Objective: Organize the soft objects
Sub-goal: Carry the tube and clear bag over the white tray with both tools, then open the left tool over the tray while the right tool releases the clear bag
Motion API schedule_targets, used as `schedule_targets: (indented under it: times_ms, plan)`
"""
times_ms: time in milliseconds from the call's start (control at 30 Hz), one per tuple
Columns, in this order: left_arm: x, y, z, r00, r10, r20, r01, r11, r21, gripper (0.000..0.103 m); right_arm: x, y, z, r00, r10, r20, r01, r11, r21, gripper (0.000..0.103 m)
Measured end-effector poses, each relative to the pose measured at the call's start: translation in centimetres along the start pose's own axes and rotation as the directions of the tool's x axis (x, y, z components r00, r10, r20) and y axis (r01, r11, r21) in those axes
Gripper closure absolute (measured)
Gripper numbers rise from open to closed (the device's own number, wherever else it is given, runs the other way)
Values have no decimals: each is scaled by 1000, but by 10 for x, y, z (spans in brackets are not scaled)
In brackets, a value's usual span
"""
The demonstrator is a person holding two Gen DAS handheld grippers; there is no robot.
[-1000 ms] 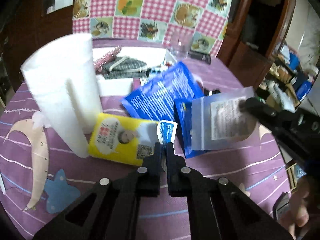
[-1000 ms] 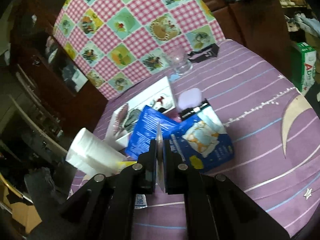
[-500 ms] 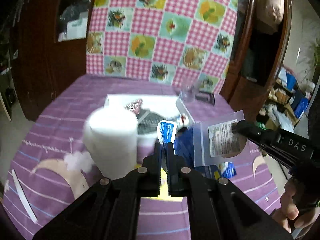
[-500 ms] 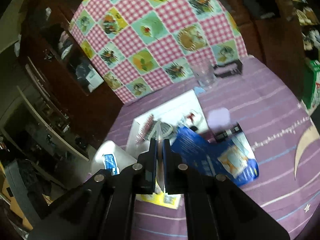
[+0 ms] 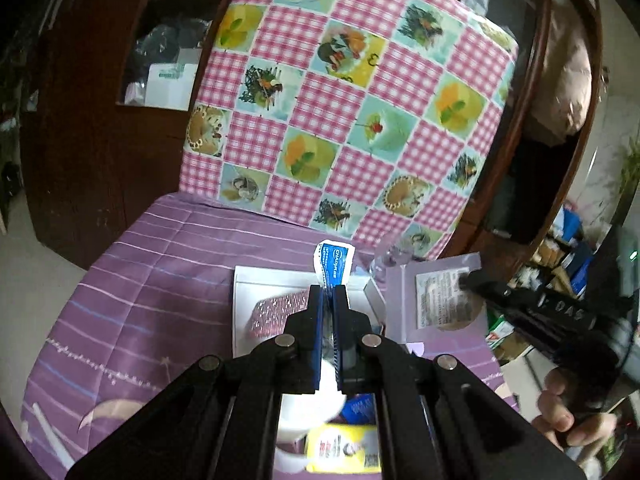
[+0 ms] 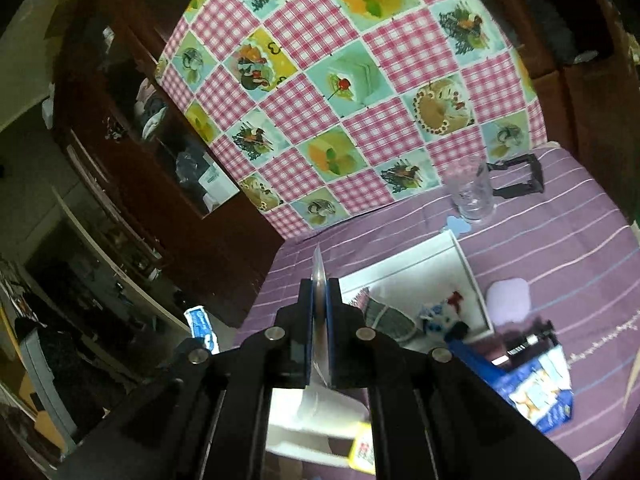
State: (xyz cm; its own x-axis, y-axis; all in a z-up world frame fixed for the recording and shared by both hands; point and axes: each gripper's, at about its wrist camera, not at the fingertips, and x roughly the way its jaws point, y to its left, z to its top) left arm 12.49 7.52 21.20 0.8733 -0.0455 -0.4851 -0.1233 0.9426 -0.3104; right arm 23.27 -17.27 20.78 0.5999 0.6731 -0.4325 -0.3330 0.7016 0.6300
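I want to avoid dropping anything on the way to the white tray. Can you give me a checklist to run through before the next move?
1. Left tongs clamped on the small blue-and-white sachet: ok.
2. Right tongs clamped on the clear zip bag: ok.
3. Both items lifted off the purple tablecloth: ok.
4. White tray in view with bare floor space: ok.
5. Drinking glass standing apart from the tray: ok.
6. Zip bag sealed: cannot tell.

Lived-in home room. Table under purple striped cloth (image 6: 560,256), chair back draped in pink checked food-print cover (image 5: 344,112), dark wooden glass-fronted cabinets (image 6: 132,120) stuffed with belongings, drinking glass (image 6: 474,196), household clutter on shelves (image 5: 568,256).
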Motion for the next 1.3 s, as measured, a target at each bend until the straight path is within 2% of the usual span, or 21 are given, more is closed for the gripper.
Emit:
schedule_targets:
  times_ms: [67,167,267,367,567,667,767,867,967,1033,1133,1200,1267,1300]
  plan:
    - [11,11,9,1000,-19,-20,19,1000,-11,100,14,-4,6,1000,2,-4,-2,1000,27,96]
    - [30,25,21,999,-3,-36,3,1000,-4,100,31,-10,16,1000,-4,-1,4,999,35,96]
    - [50,39,25,998,-39,-59,37,999,-25,100,47,-20,22,999,-39,8,38,998,41,96]
    - [74,52,14,995,-56,-88,52,998,-44,100,62,-38,19,999,-40,1,40,997,61,96]
    - [125,66,-8,986,-9,-167,3,999,-34,100,99,-80,8,997,-61,-40,64,995,80,96]
    - [146,81,-20,978,-34,-205,20,997,-69,100,109,-93,5,994,-93,-52,97,993,71,96]
    - [166,98,-32,971,-47,-236,19,992,-121,100,117,-106,1,995,-72,-66,78,991,105,96]
    - [180,109,-43,959,-101,-264,54,982,-179,100,124,-113,-2,994,-72,-82,82,989,123,96]
    - [186,106,-49,953,-106,-285,58,983,-173,100,131,-115,-6,991,-96,-94,107,988,110,95]
    - [184,104,-49,956,-115,-271,66,981,-182,99,133,-114,-8,989,-113,-93,122,988,97,93]
    - [180,103,-48,962,-63,-266,22,988,-154,94,132,-112,-8,986,-145,-79,151,985,79,91]
    - [179,105,-47,964,-41,-261,0,988,-156,85,131,-112,-8,985,-155,-77,161,984,71,83]
    - [176,108,-46,968,-38,-248,-5,986,-169,63,130,-112,-8,986,-148,-78,154,985,75,74]
    - [174,109,-44,971,-37,-235,-6,984,-177,57,129,-112,-8,986,-145,-77,151,985,80,68]
